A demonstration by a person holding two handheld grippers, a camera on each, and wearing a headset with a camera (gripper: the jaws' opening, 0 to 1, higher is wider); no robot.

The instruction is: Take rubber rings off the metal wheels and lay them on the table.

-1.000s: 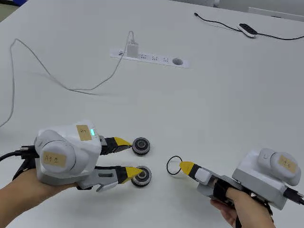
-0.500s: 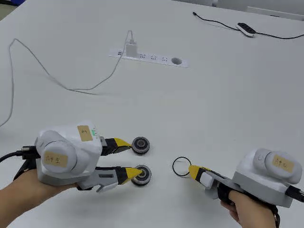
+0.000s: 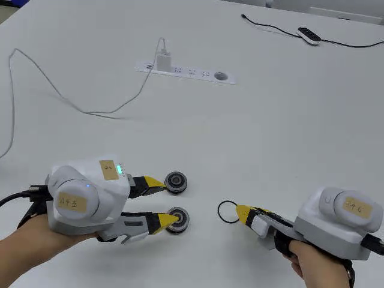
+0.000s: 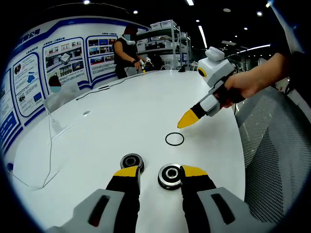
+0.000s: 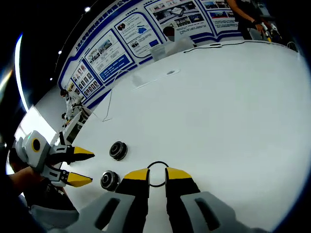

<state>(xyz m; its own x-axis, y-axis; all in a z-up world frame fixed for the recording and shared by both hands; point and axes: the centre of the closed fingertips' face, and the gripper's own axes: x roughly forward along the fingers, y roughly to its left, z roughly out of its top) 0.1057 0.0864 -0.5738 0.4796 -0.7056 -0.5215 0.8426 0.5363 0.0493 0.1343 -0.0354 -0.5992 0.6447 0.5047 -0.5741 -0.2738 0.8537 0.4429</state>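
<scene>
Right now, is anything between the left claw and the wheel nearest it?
Nothing visible. The left claw is open with the nearer wheel right at its tips; the second wheel sits just beside, and the loose rubber ring lies farther off on the table.

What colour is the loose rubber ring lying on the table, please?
Black. The rubber ring shows best in the left gripper view, against the white table.

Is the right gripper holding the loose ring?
No, the ring lies flat on the table, apart from the right gripper.
</scene>
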